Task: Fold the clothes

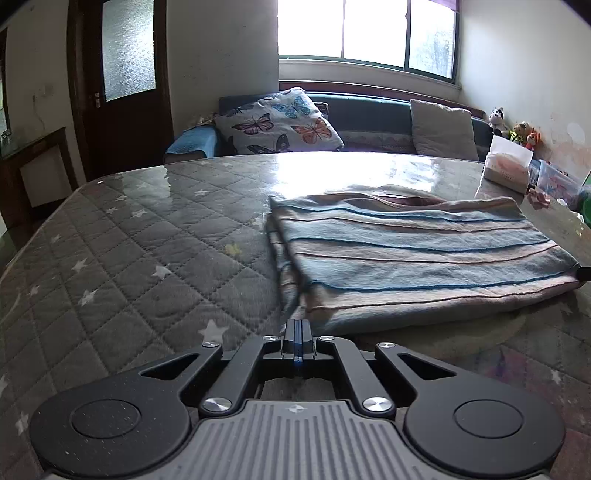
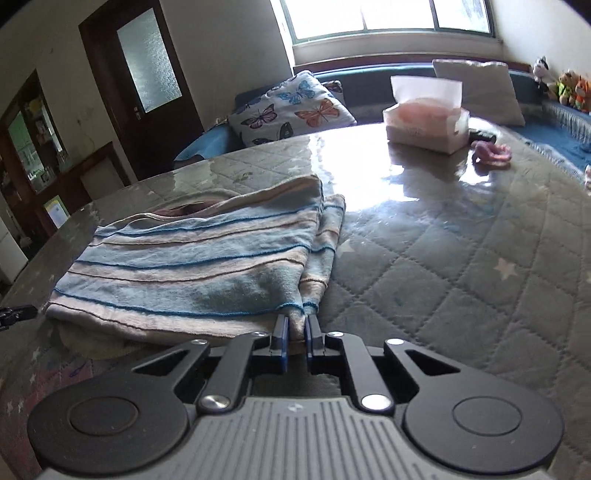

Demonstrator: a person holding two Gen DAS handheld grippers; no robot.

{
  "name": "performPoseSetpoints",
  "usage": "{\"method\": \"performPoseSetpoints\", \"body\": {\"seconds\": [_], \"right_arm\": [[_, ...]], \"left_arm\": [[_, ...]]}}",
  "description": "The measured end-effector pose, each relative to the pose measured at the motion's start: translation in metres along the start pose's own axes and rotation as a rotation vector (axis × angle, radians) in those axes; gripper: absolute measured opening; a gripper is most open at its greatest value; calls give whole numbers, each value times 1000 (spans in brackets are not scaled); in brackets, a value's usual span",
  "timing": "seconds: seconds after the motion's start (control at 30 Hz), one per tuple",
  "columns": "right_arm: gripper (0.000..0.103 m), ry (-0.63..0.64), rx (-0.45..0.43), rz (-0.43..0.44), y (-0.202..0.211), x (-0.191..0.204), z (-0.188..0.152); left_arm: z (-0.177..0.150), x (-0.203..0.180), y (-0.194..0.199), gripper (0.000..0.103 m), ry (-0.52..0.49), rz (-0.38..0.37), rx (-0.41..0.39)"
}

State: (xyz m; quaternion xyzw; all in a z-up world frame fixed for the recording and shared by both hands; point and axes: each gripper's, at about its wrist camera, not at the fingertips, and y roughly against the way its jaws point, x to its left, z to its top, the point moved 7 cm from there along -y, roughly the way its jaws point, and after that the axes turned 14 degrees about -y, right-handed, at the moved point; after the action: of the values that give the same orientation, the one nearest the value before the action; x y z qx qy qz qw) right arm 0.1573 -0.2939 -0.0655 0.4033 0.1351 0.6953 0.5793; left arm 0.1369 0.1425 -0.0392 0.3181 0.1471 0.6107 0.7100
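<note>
Lying folded at mid-frame on the quilted table [image 2: 461, 258], the striped garment [image 2: 192, 258] has its near corner pinched by the right gripper [image 2: 295, 328], which is best kept level, while the left gripper [image 1: 298, 332] is pressed together, empty.

One folded striped garment [image 1: 424, 254], two cushions [image 1: 280, 122] (sofa), one tissue pack [image 2: 424, 125]

I am working in a lived-in home, a sitting room by the look of it. Ahead of my claws, past the quilted star-patterned table cover [image 1: 122, 236] under its glossy sheet, a dark sofa [image 1: 369, 114] runs beneath a wide window [image 1: 365, 33]. A butterfly-print cushion [image 1: 277, 123] and a plain grey one [image 1: 443, 129] lean on it. Off to the far right sit stuffed toys [image 2: 569, 88]. To the left stands a dark wooden door [image 1: 122, 81] with frosted glass.
</note>
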Motion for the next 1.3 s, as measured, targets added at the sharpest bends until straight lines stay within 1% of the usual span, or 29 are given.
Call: {"method": "performPoseSetpoints", "body": {"seconds": [0.1, 0.23, 0.3, 0.4, 0.43, 0.47, 0.5, 0.53, 0.6, 0.67, 0.7, 0.73, 0.8, 0.9, 1.0, 1.17, 1.23, 1.3], "right_arm": [[8, 15, -5, -17, 15, -5, -2], [8, 32, 1, -48, 33, -18, -9], [8, 32, 4, -72, 41, -27, -15], [8, 13, -3, -84, 52, -37, -22], [8, 8, -6, -87, 54, -39, -23], [8, 4, -9, -90, 57, -40, -24], [8, 0, -13, -92, 59, -42, -25], [8, -2, -14, -95, 61, -43, -26], [8, -6, -18, -101, 63, -45, -28], [8, -9, -21, -107, 66, -47, -29], [8, -11, -22, -110, 67, -48, -30], [8, -12, -24, -113, 68, -49, -31], [8, -16, -27, -119, 71, -51, -32], [8, -21, -32, -127, 75, -54, -35], [8, -16, -40, -143, 81, -55, -38], [8, -35, -25, -157, 94, -63, -48], [9, -34, -19, -171, 93, -68, -52], [9, -13, -15, -192, 97, -69, -53]], "left_arm": [[-8, -9, 13, 0, -4, -22, 4], [-14, -25, 24, 0, -41, -49, 4], [-13, -32, 22, 3, -62, -54, -4], [-6, -46, 16, 5, -117, -53, -22], [-3, -51, 13, 13, -135, -53, -29], [-1, -56, 11, 29, -153, -53, -35], [2, -61, 9, 37, -172, -53, -41], [4, -66, 7, 42, -190, -52, -47], [7, -75, 0, 42, -221, -61, -51], [7, -82, -6, 40, -235, -80, -44], [6, -84, -8, 37, -234, -88, -42], [5, -85, -10, 26, -234, -96, -41], [3, -88, -13, 15, -235, -109, -42], [2, -87, -4, 0, -215, -102, -57], [-3, -79, 11, 0, -170, -95, -40], [-25, -75, 32, 0, -108, -134, -10], [-24, -74, 35, 2, -77, -144, 1], [-16, -75, 39, 2, -69, -153, -17]]}}
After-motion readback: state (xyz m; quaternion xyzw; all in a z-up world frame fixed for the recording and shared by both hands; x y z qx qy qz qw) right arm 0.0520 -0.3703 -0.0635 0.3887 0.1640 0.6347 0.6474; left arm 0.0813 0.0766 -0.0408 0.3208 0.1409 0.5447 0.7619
